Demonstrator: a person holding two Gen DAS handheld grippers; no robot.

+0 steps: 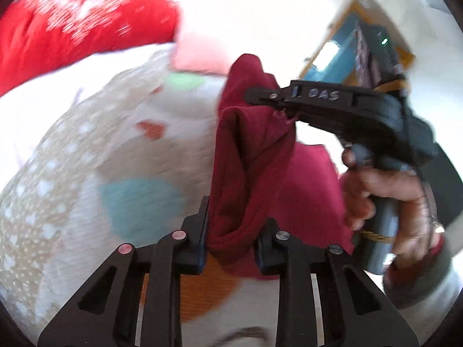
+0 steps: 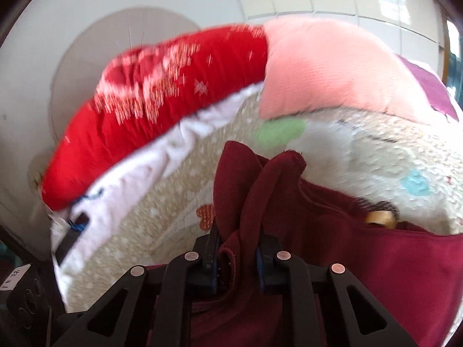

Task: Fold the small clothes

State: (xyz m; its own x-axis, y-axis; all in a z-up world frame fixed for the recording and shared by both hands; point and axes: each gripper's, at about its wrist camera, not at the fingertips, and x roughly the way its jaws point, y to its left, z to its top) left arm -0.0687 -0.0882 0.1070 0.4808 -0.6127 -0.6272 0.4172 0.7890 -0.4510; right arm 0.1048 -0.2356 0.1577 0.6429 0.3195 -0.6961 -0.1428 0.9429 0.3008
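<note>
Maroon garment (image 1: 249,173) hangs bunched at the centre of the frame, and we clench it at two spots: our left tool (image 1: 231,243) grips a fold at lower centre, our right tool (image 2: 237,248) pinches another (blurred) fold. Behind, a patterned blanket (image 2: 361,150) fills the middle; a red pillow (image 2: 162,92) lies upper left.
</note>
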